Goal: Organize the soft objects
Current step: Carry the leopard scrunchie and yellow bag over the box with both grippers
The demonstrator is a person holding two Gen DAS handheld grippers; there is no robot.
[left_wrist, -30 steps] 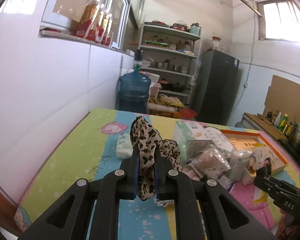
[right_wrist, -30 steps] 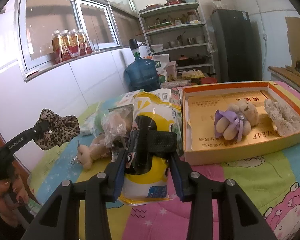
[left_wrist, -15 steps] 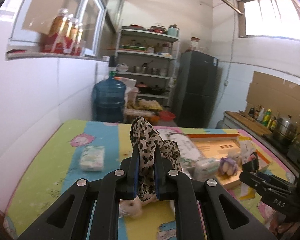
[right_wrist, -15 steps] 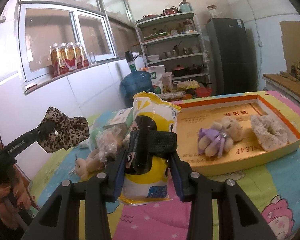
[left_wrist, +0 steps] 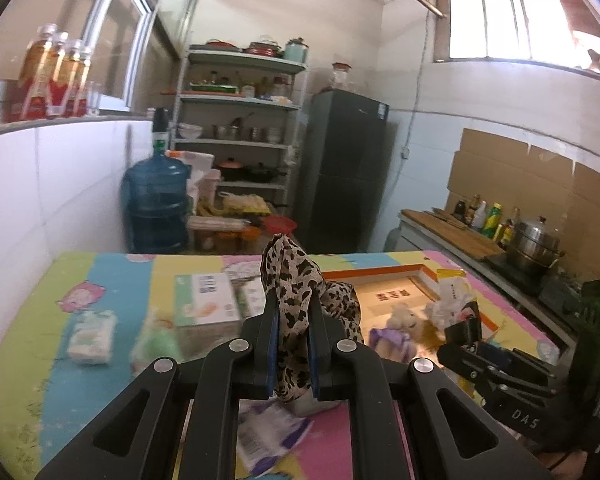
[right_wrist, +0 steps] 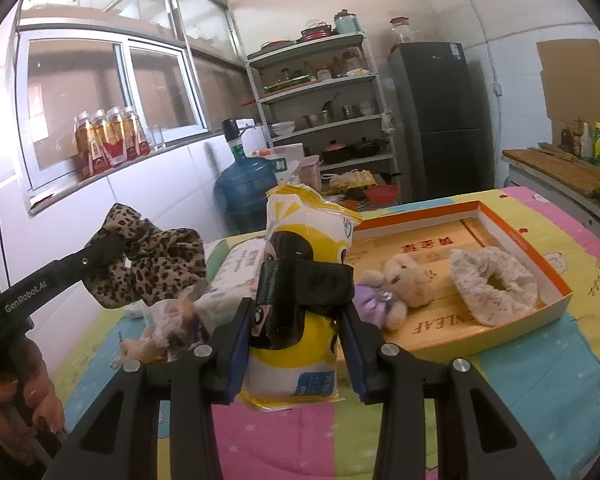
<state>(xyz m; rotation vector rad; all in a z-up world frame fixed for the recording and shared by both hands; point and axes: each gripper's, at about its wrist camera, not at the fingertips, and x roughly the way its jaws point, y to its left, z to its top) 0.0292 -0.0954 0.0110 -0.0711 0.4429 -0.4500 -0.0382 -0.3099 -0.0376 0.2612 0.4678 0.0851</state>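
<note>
The left gripper (left_wrist: 293, 344) was clamped tight on a leopard-print scrunchie (left_wrist: 296, 292), its pads squeezing the cloth so that most of it bunched up above the fingertips. Over the last second this hand had swung across from the wall side of the table; a second ago the view ahead was mostly tissue packs, and now the open orange box (right_wrist: 556, 300) lay just beyond and to the right of the scrunchie. That suggested the scrunchie was on its way to the box and the carry was nearly over, with only the release left.

The right gripper (right_wrist: 296, 344) stood partly open, closed around a yellow-and-white snack bag (right_wrist: 300, 280) that it held upright; a black band crossed the bag between the fingers. It too had drifted nearer the box in that second.

Inside the box already lay a small plush bear (right_wrist: 404, 280) in a purple dress and a pale fluffy scrunchie (right_wrist: 496, 280). A tissue pack (left_wrist: 92, 336) and a green-and-white carton (left_wrist: 204, 300) remained out on the bright mat (left_wrist: 60, 392).
</note>
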